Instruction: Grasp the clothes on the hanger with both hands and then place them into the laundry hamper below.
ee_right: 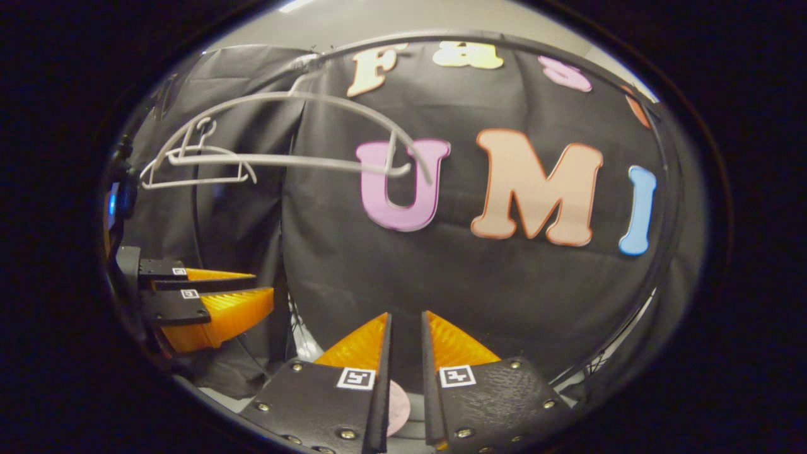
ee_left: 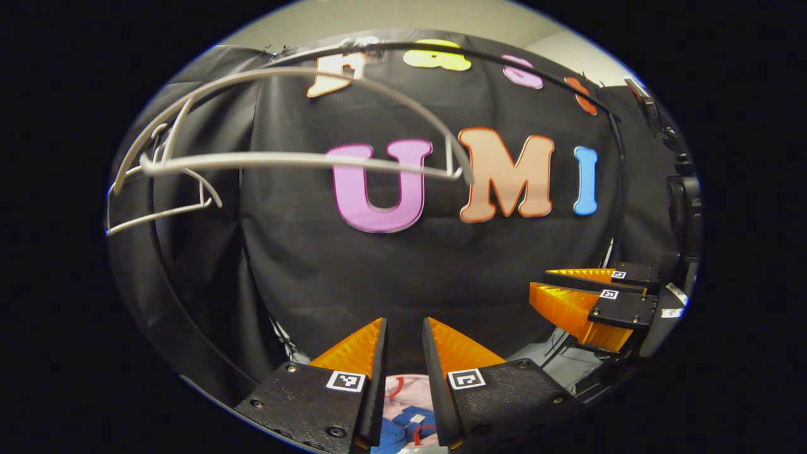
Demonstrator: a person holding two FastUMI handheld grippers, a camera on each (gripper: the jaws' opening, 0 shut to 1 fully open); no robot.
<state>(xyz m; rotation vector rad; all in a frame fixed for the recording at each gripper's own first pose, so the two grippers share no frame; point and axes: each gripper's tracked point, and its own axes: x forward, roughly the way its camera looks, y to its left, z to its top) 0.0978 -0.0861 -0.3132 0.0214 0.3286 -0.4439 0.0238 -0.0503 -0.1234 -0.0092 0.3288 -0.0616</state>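
Left gripper view: hanger (ee_left: 284,161) bare; both grippers (ee_left: 403,340) (ee_right: 406,334) slightly apart, nothing held.

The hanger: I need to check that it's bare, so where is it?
The bare white hanger hangs upper left in both views, against the black cloth wall.

left gripper (ee_left: 404,328): narrow gap, empty | right gripper (ee_right: 406,321): narrow gap, empty

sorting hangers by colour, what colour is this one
Pale grey-white hanger, clearest in the left gripper view.
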